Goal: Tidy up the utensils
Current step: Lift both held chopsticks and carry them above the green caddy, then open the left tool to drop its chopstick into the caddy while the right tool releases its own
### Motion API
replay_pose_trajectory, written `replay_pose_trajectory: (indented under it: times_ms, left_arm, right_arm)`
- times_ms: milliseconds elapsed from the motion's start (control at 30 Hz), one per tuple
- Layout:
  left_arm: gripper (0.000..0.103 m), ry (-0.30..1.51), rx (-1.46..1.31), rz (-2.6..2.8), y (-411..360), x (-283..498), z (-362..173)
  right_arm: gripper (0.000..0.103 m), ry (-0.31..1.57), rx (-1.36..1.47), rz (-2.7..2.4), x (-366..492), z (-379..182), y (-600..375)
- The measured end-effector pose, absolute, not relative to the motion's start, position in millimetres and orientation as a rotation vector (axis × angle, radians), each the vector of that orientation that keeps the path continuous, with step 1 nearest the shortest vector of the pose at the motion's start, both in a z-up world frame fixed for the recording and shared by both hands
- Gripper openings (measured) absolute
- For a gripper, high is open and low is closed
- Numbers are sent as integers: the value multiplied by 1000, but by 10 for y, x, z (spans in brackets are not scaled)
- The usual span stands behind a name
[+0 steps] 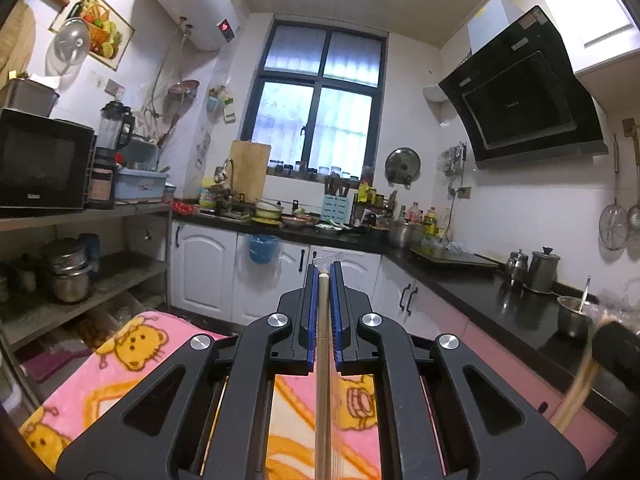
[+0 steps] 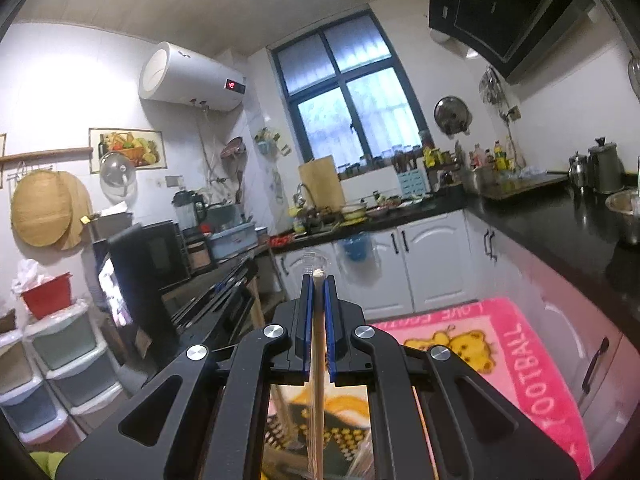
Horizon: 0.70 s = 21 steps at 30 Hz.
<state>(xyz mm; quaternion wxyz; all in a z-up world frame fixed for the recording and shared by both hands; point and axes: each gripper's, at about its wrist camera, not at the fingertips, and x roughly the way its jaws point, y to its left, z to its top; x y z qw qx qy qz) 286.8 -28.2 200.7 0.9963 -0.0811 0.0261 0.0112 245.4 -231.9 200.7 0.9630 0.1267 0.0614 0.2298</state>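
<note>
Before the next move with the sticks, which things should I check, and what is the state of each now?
1. Left gripper shut on its wooden stick: ok.
2. Right gripper shut on its wooden stick: ok.
3. Stick tips reach the ends of the fingers: ok.
4. Both grippers held over the pink blanket, away from the black counter: ok.
5. Place to put the sticks: cannot tell.
</note>
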Motion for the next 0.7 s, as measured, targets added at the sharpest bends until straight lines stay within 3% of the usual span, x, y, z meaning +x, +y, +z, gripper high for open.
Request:
replay_pose_trajectory:
  times_ms: [533, 633, 700]
  left_arm:
    - [4, 40, -143, -36, -300, 2952, 1802]
    - [15, 58, -148, -57, -282, 2909, 1792]
    - [17, 65, -140, -57, -275, 2862, 1783]
  right_arm:
    - [7, 162, 276, 453, 2874, 1580, -2227]
    - [28, 187, 277, 464, 2845, 1516, -2242]
    - [29, 202, 272, 466, 2815, 1472, -2260]
